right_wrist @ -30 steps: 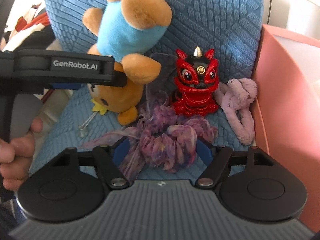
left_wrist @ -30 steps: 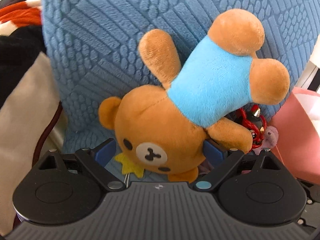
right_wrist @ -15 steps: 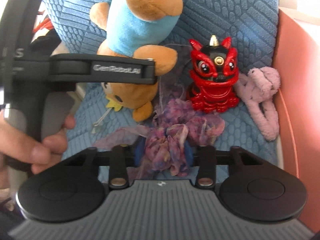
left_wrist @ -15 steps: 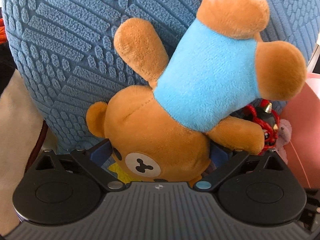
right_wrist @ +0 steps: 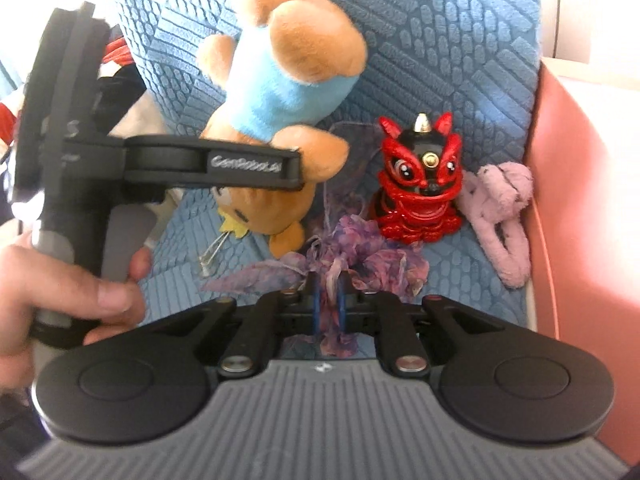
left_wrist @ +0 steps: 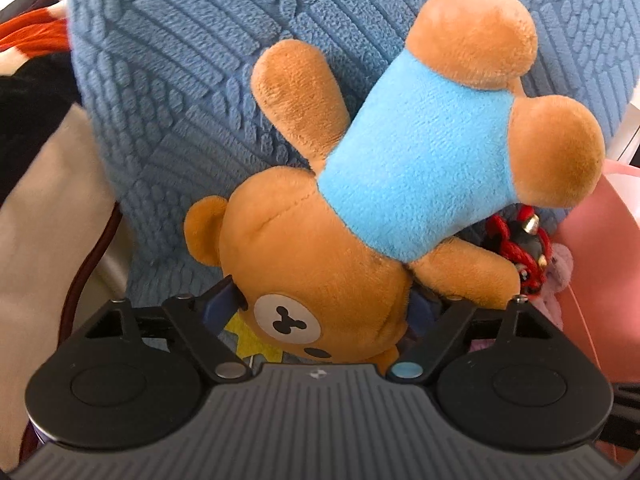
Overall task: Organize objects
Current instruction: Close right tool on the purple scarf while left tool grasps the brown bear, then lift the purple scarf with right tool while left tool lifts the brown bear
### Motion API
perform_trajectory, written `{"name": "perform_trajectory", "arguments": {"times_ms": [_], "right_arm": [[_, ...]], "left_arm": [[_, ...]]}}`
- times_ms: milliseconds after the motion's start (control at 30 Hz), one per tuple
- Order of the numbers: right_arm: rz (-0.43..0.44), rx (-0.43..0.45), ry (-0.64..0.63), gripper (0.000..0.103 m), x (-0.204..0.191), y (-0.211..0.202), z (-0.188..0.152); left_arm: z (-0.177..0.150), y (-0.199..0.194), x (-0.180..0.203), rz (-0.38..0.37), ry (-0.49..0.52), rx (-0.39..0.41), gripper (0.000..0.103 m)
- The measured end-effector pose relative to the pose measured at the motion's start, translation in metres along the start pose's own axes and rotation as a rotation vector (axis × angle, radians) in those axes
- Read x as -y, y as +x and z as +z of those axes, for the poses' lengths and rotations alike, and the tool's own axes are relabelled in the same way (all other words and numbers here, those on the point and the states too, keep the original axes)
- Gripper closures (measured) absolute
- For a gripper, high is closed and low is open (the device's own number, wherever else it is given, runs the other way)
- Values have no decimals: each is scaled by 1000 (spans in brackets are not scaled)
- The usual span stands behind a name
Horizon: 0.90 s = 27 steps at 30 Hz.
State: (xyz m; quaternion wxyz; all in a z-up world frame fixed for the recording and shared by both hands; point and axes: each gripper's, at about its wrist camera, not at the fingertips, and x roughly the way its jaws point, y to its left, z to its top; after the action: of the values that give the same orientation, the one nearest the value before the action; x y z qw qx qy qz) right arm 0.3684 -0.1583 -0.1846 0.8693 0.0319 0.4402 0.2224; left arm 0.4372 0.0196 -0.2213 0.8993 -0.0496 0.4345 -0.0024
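Observation:
A brown plush bear (left_wrist: 360, 216) in a light blue shirt hangs head down, its head between the blue pads of my left gripper (left_wrist: 320, 312), which is shut on it. The bear also shows in the right wrist view (right_wrist: 280, 92), held by the left gripper above the seat. My right gripper (right_wrist: 328, 308) is shut on a purple crinkled fabric piece (right_wrist: 360, 264) lying on the blue seat. A red lion figurine (right_wrist: 420, 180) stands upright behind the fabric, apart from both grippers. A pale purple plush (right_wrist: 504, 216) lies to its right.
A blue textured cushion (right_wrist: 460, 40) forms the seat and back. A pink wall (right_wrist: 580, 200) closes the right side. A yellow star tag with a clip (right_wrist: 224, 236) lies under the bear. A beige cloth (left_wrist: 44, 220) is at the left.
My right gripper has closed fully on the purple fabric. My left gripper, with the bear, has moved right in the right wrist view, closer to the lion.

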Motion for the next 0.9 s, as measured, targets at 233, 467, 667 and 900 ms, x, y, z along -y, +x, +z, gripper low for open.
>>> {"name": "perform_trajectory", "arguments": {"times_ms": [233,467,667,900], "right_arm": [[-24,25,-6,92,4,-28,-13],[-24,29,39,92,6,-51,-27],[-29,31,31,92,-11,-62,-43],[-42,37,5,92,-22,-89,-73]], "left_arm": [[-23,-36,-11,12,-54,-26,18],[-53,-71,-19,30,-119,-74,18],[-90,-112,-21,46,-166,-74,18],[-100,-154,-13,52,-187,-61,20]]}}
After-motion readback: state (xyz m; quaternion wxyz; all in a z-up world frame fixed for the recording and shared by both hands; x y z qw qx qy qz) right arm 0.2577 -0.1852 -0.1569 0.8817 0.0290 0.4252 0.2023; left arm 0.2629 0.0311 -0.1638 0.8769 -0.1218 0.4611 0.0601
